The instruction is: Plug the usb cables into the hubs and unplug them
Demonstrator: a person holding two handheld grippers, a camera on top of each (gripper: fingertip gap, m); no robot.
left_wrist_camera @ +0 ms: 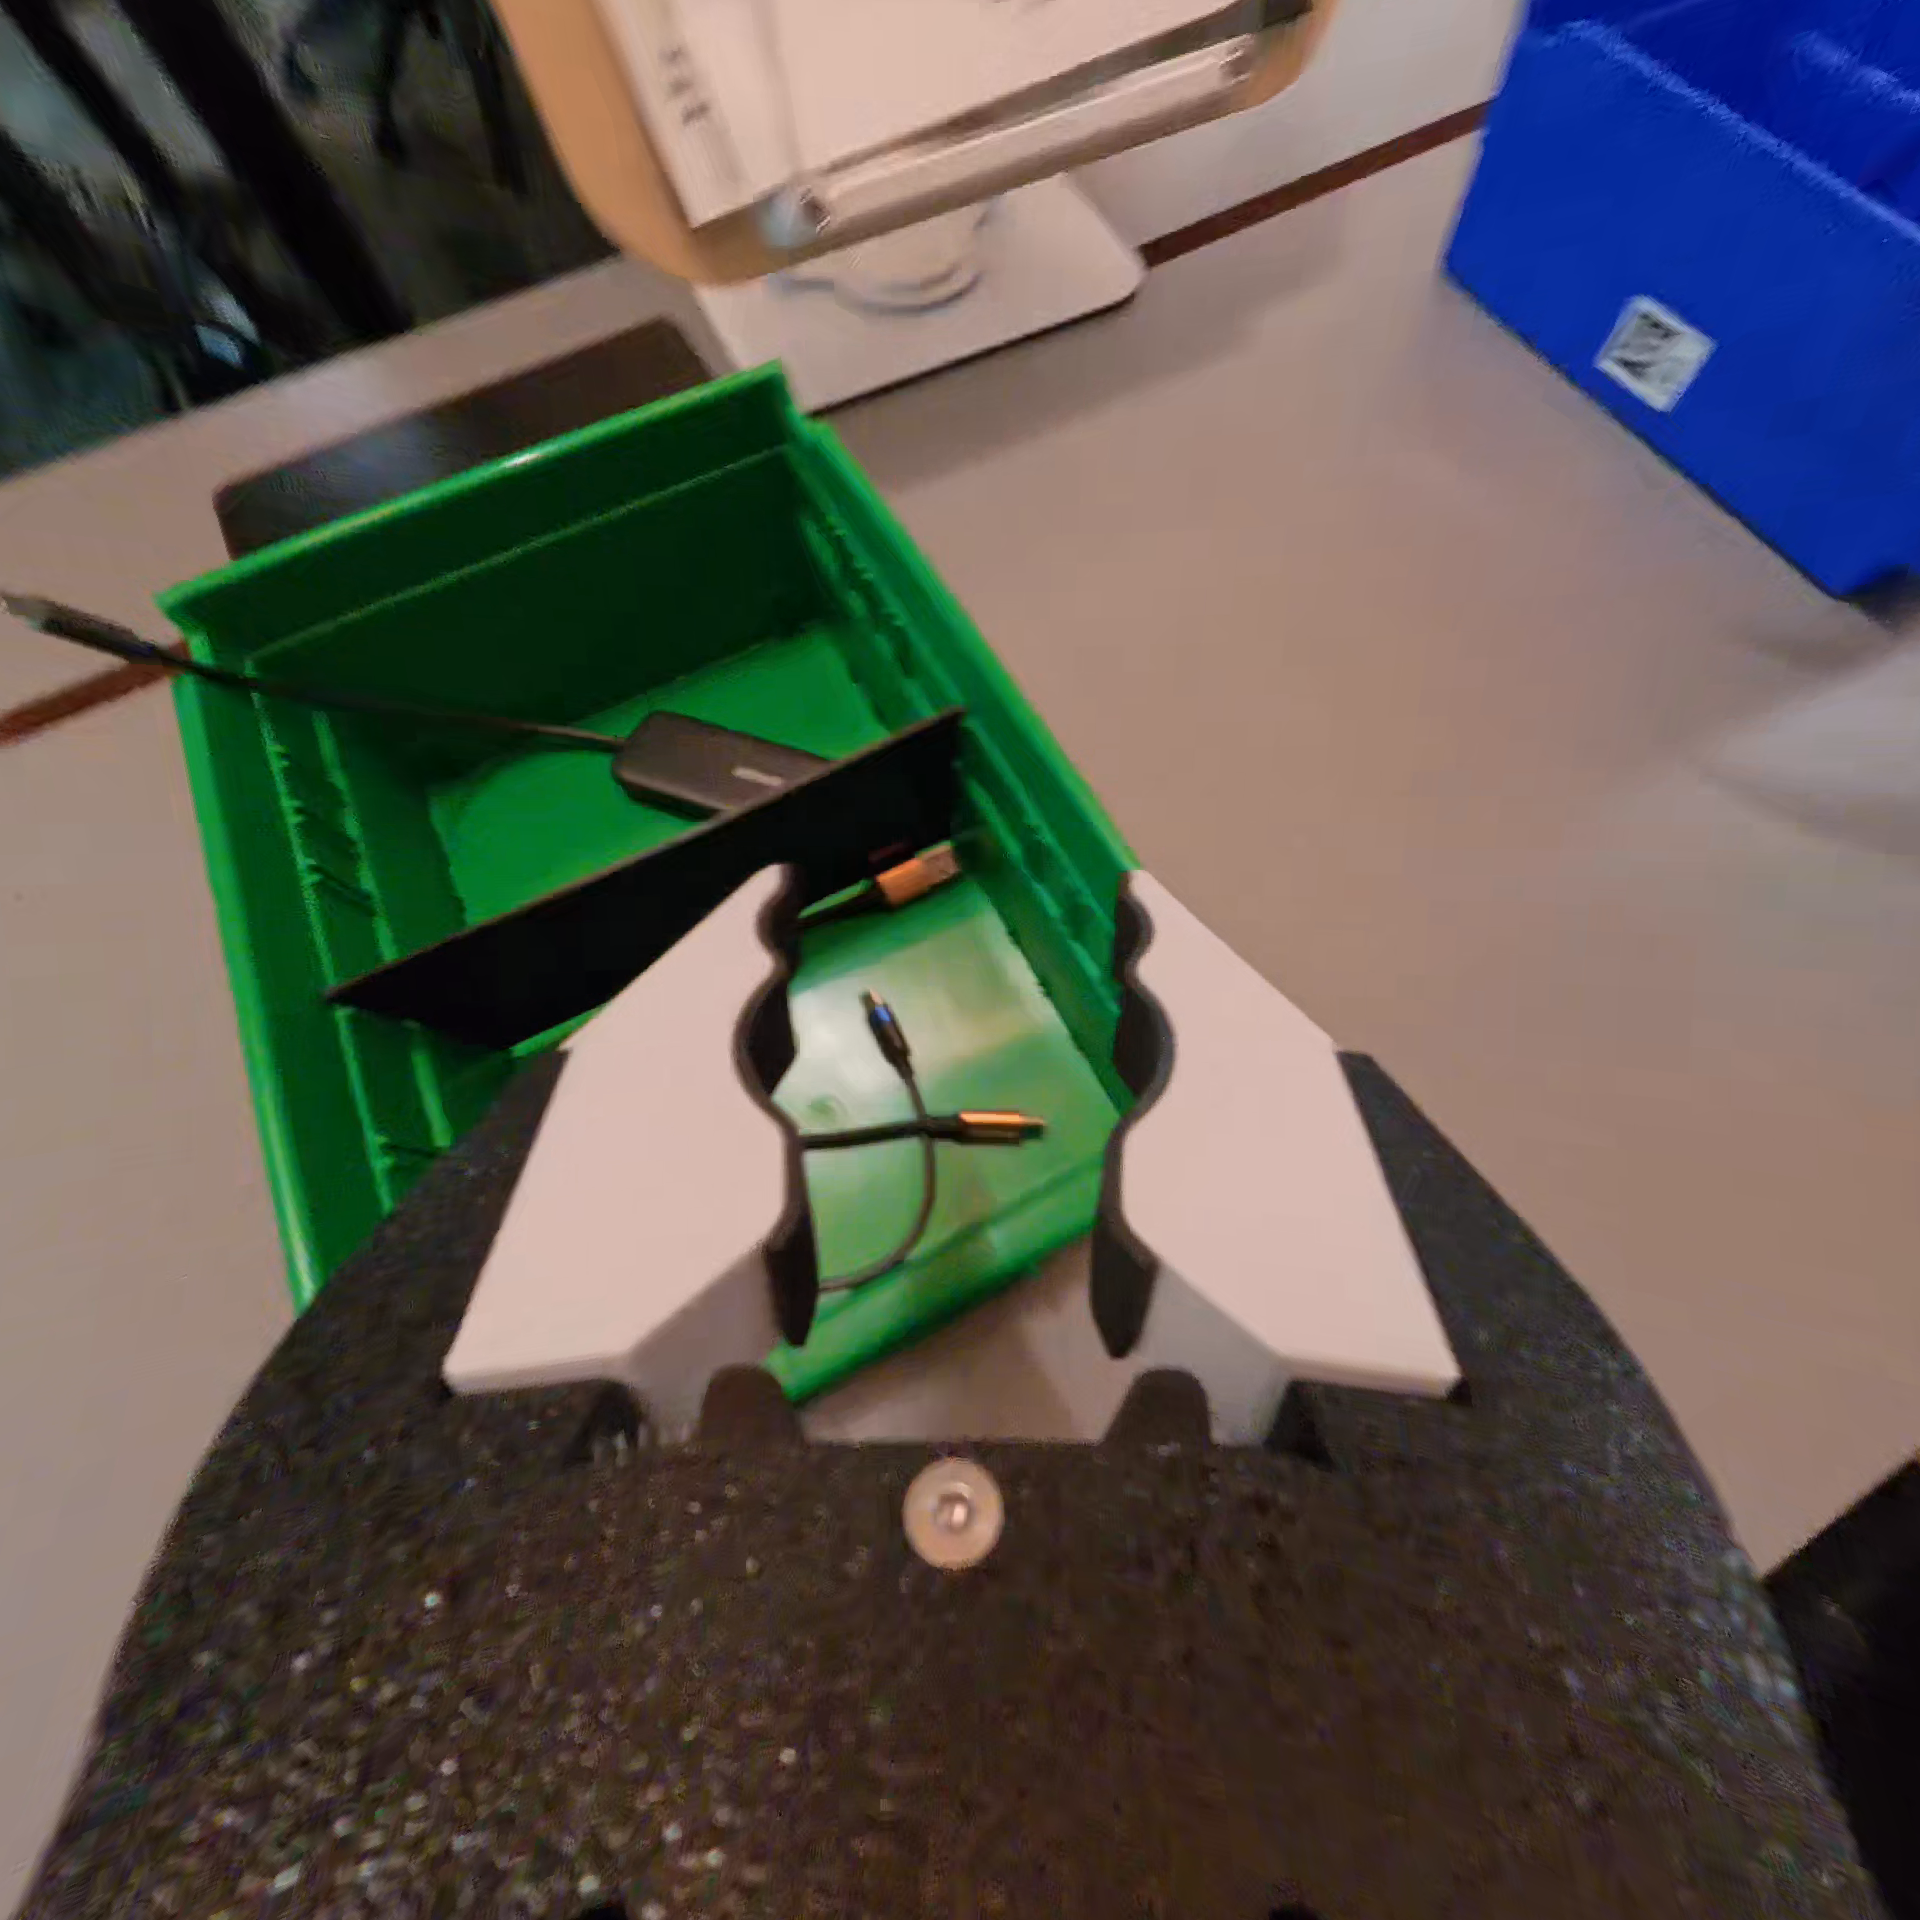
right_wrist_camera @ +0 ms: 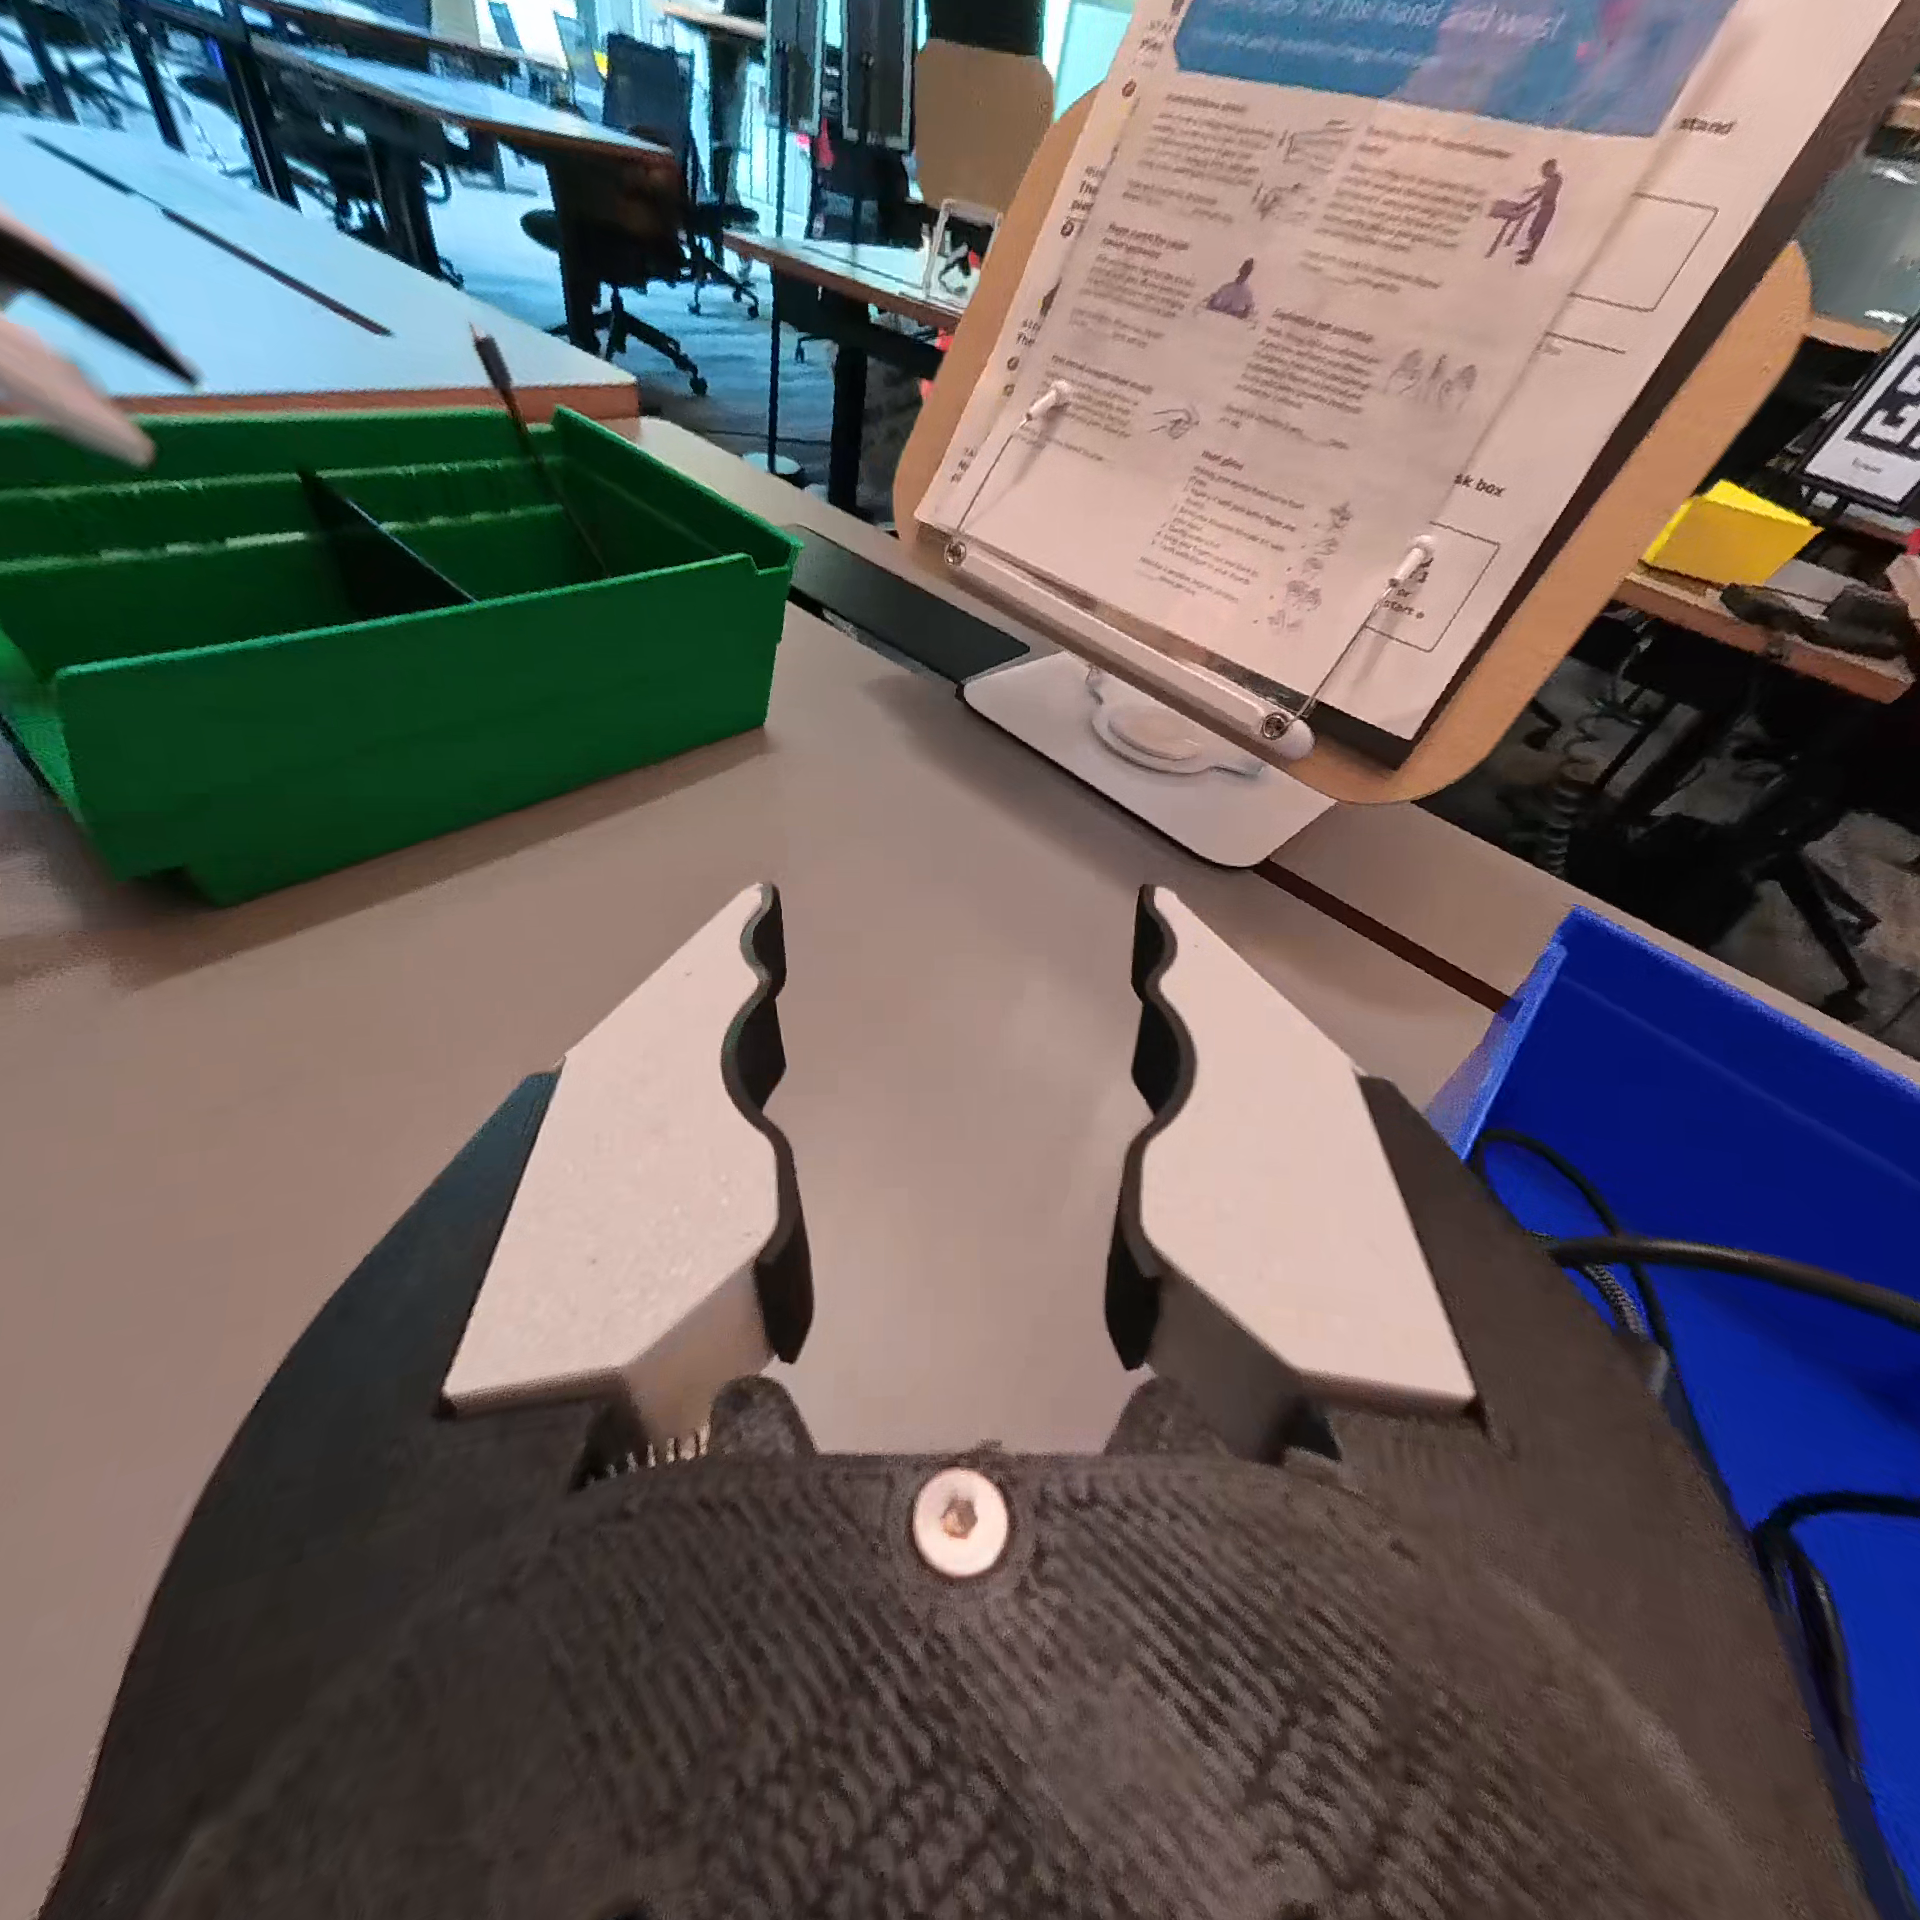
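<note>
A green bin (left_wrist_camera: 312, 862) with a black divider (left_wrist_camera: 665, 894) sits on the grey table. Its far compartment holds a dark USB hub (left_wrist_camera: 691, 769) whose cable (left_wrist_camera: 343, 698) trails out over the left rim. The near compartment holds a short black cable (left_wrist_camera: 914, 1132) with orange-tipped plugs and another orange plug (left_wrist_camera: 914, 873) by the divider. My left gripper (left_wrist_camera: 951, 883) is open and empty, held above the near compartment. My right gripper (right_wrist_camera: 956, 899) is open and empty over bare table, to the right of the green bin (right_wrist_camera: 416, 717). The hub's cable (right_wrist_camera: 530, 447) sticks up from the bin.
A blue bin (right_wrist_camera: 1714, 1195) with black cables (right_wrist_camera: 1662, 1257) stands at the right; it also shows in the left wrist view (left_wrist_camera: 1683, 281). A document stand (right_wrist_camera: 1351, 364) on a white base (right_wrist_camera: 1174, 800) stands at the table's back edge. The left gripper's finger (right_wrist_camera: 62, 395) shows at far left.
</note>
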